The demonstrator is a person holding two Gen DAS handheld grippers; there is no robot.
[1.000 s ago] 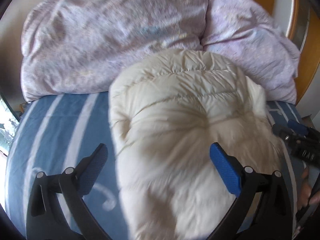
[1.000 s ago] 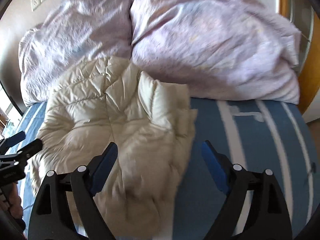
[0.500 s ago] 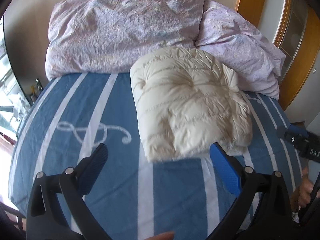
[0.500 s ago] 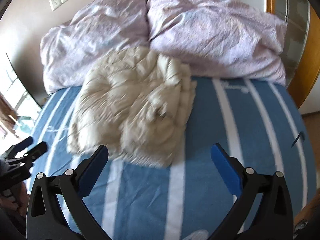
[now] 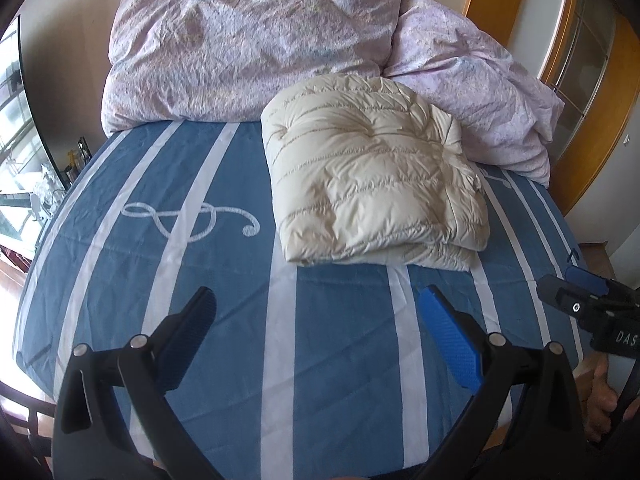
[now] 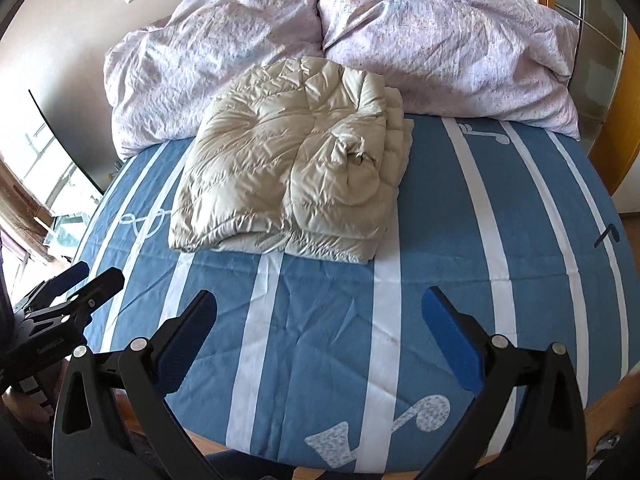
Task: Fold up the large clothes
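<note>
Both views show empty grippers. Left wrist: the left gripper (image 5: 316, 332) gapes wide over the striped bed (image 5: 200, 280), folded cream jacket (image 5: 372, 192) lying against lilac pillows (image 5: 248, 48). Right wrist: the right gripper (image 6: 320, 332), just opened wide, hovers short of it

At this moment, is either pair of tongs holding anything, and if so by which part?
Nothing is held. The left tongs and right tongs are both open over the bedsheet, apart from the folded cream jacket.

Bare sheet (image 6: 328, 320) lies before the folded jacket (image 6: 296, 160); pillows (image 6: 440, 40) behind.
</note>
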